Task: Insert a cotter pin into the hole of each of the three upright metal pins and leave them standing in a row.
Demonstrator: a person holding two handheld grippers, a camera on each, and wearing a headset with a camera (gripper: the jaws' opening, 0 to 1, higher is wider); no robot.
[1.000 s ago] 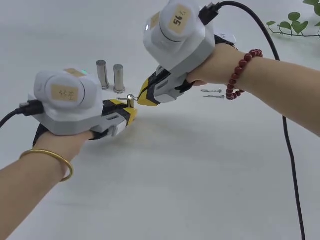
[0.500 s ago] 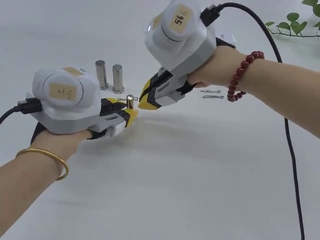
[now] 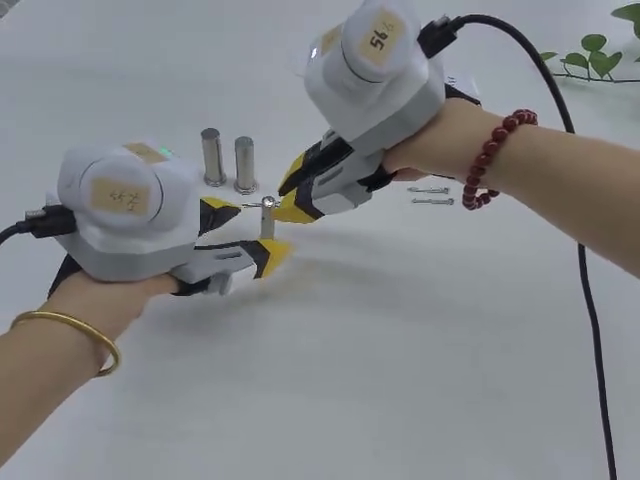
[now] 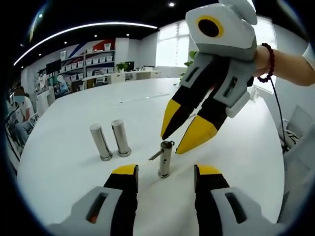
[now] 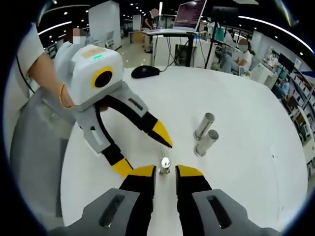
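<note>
**One pin fitted, and nothing steadying it**

My left gripper (image 3: 248, 230) is spread wide and has hold of nothing. The near metal pin (image 4: 165, 160) stands upright on the white table (image 3: 400, 350) in the gap between its two jaws, and I see daylight on both sides of it. A cotter pin (image 4: 156, 155) sits crosswise through the hole near the top of that pin, with its end poking out on the side away from my right gripper (image 3: 288, 198).

The right gripper's jaws are only a little apart and look empty to me. Their tips hover just beside the head of the near pin, one on either side in the right gripper view. I cannot tell whether either tip touches it.

The two bare metal pins (image 4: 100, 142) (image 4: 121, 138) stand close together, a little beyond the near pin on its left-gripper side. The spare cotter pins (image 3: 430, 190) lie well apart from the near pin, on the far side of my right hand.

The main risk as I read it is the near pin tipping. It is tall on a small foot, and the right tips crowd its head, so a sideways drift while backing out could topple it. A snag on the cotter could drag it back out. I cannot judge how deeply it is seated.
</note>
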